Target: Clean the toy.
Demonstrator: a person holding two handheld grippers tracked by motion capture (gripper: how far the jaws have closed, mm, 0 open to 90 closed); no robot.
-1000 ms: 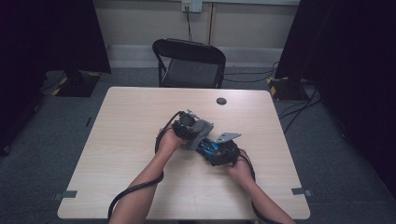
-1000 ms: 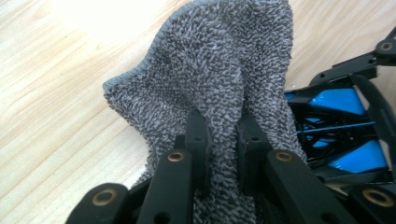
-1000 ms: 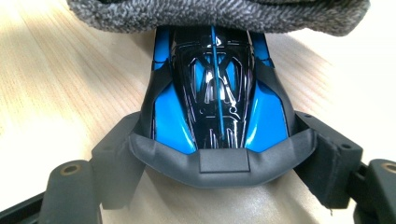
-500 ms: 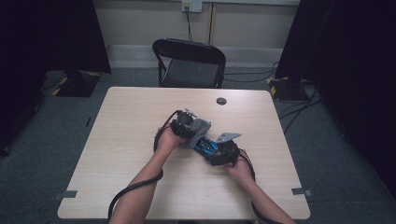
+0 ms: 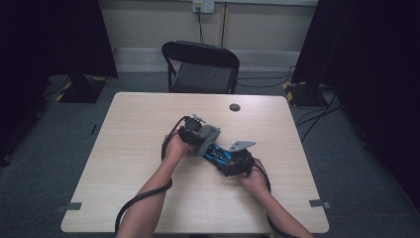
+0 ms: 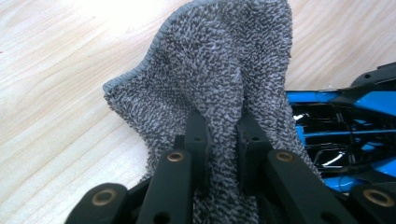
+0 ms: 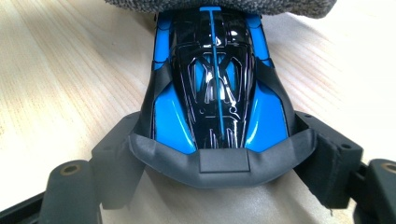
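A grey terry cloth [image 6: 219, 70] is pinched between the jaws of my left gripper [image 6: 223, 128], which is shut on it. In the high view the cloth [image 5: 208, 137] hangs from the left gripper [image 5: 199, 141] at mid-table and drapes over one end of a blue and black toy car [image 5: 217, 154]. My right gripper [image 7: 222, 151] clasps the car [image 7: 215, 79] by both sides at its near end, just above the wood. The cloth [image 7: 224, 5] covers the car's far end. From above, the right gripper [image 5: 229, 161] comes in from the lower right.
The light wooden table [image 5: 124, 153] has bare wood to the left and along the front. A small dark round object [image 5: 235, 107] lies near the far edge. A black folding chair [image 5: 200, 67] stands behind the table. Cables trail off the front edge.
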